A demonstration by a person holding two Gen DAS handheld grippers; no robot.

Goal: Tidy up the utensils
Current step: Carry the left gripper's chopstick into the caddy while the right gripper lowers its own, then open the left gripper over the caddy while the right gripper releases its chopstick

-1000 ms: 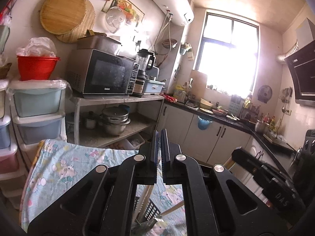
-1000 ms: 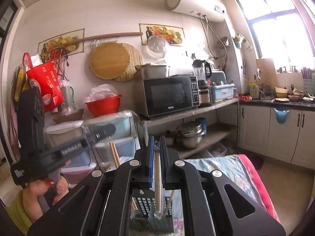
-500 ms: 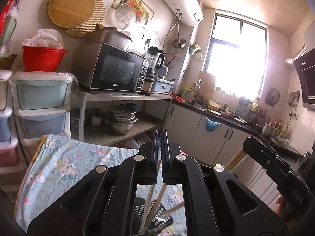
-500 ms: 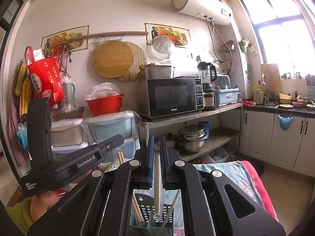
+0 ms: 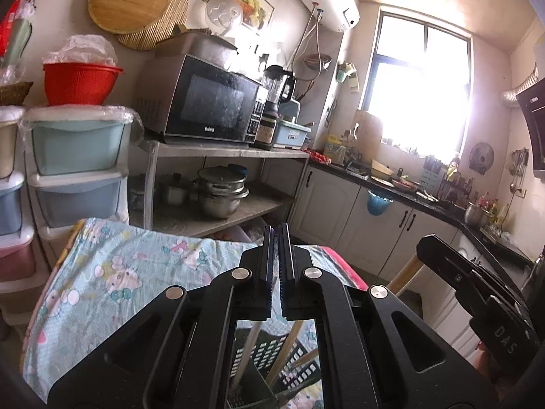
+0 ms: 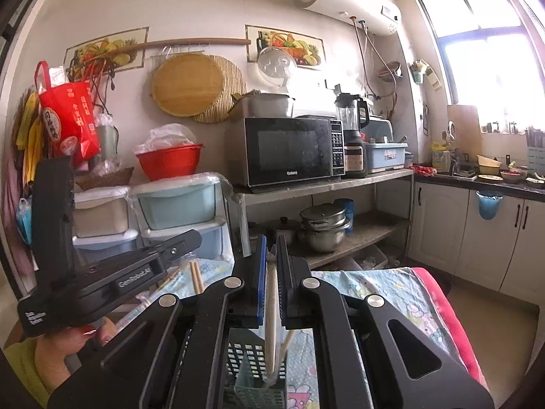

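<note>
My right gripper [image 6: 269,238] is shut on a pair of pale chopsticks in a clear wrapper [image 6: 271,310]. They hang straight down, with their lower end inside a dark perforated basket [image 6: 238,358] beside its teal compartment [image 6: 252,397]. Two bare wooden chopsticks [image 6: 196,276] lean out of the basket on the left. My left gripper [image 5: 276,235] is shut, and I see nothing between its pads. Under it are the basket [image 5: 269,351] and chopsticks [image 5: 251,344] standing in it. In the right wrist view the left gripper [image 6: 194,238] sits to the left, held by a hand [image 6: 78,341]. The right gripper [image 5: 425,243] shows at the right.
The basket stands on a table covered with a light-blue cartoon cloth [image 5: 119,272] with a pink edge [image 6: 442,306]. Behind are stacked plastic drawers [image 5: 75,156], a red basin [image 5: 81,83], a metal shelf with a microwave [image 5: 207,105] and pots [image 5: 221,191], and white cabinets [image 5: 391,225].
Both grippers have sunk toward the basket. The wrapped chopsticks have gone lower into it with the right gripper, and the left gripper has come closer on the left.
</note>
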